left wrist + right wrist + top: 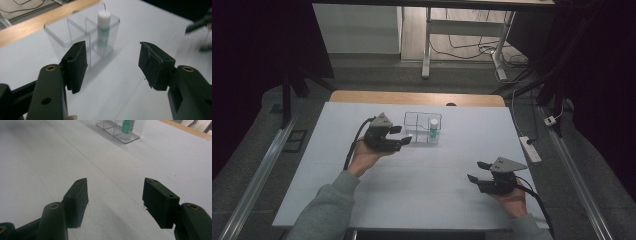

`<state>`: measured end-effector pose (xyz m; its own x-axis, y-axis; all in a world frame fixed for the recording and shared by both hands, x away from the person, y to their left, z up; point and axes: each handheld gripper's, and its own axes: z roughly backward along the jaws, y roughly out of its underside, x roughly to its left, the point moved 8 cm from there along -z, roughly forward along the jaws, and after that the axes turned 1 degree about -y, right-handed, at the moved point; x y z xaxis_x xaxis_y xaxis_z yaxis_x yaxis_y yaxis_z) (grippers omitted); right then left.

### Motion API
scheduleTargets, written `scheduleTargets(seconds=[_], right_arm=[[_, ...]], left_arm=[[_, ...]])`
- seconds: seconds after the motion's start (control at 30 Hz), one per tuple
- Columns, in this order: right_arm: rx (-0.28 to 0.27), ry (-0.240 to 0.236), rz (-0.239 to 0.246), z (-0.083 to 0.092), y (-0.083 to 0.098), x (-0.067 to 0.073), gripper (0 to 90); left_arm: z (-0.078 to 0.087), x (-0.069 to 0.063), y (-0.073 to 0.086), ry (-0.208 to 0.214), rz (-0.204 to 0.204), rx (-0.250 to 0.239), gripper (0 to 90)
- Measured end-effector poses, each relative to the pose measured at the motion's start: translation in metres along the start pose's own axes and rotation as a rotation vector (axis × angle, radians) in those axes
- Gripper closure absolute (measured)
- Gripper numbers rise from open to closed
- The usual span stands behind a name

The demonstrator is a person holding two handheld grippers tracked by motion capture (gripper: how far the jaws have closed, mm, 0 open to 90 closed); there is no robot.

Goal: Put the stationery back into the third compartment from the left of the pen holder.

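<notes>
Glue stick (pixel 103 28) stands upright in one compartment of the clear organizer (pixel 75 27) near the far edge of the table (pixel 422 185).
Left gripper (pixel 112 66) is close before it, jaws apart and empty; right gripper (pixel 115 200) waits well apart, also wide and empty. I think the left should draw back level, so a jaw does not push the light organizer.

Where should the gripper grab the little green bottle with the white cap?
Probably by the white cap, coming down from above. The bottle stands upright in a clear box whose walls surround its body, and the cap pokes out above the rim.
</notes>
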<state>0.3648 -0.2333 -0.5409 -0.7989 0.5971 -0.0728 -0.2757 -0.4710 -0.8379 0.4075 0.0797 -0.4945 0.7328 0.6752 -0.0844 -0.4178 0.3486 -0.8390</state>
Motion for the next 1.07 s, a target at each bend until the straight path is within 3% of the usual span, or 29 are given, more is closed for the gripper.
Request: scheduleTargets(seconds=[0.1, 0.37, 0.6, 1.07], right_arm=[[-0.005, -0.005, -0.008, 0.002, 0.001, -0.001, 36.9], [0.020, -0.005, -0.005, 0.003, 0.007, -0.003, 36.7], [0.018, 0.000, -0.011, 0.006, 0.009, -0.006, 36.7], [0.002, -0.007, -0.017, 0.007, 0.007, -0.006, 36.7]], left_arm=[[0.016, 0.001, 0.022, -0.010, -0.001, 0.015, 39.2], [0.050, -0.004, 0.064, -0.004, 0.052, 0.006, 39.2], [0.068, -0.003, 0.093, -0.050, 0.058, 0.024, 39.6], [0.076, -0.002, 0.109, -0.053, 0.063, 0.037, 38.3]])
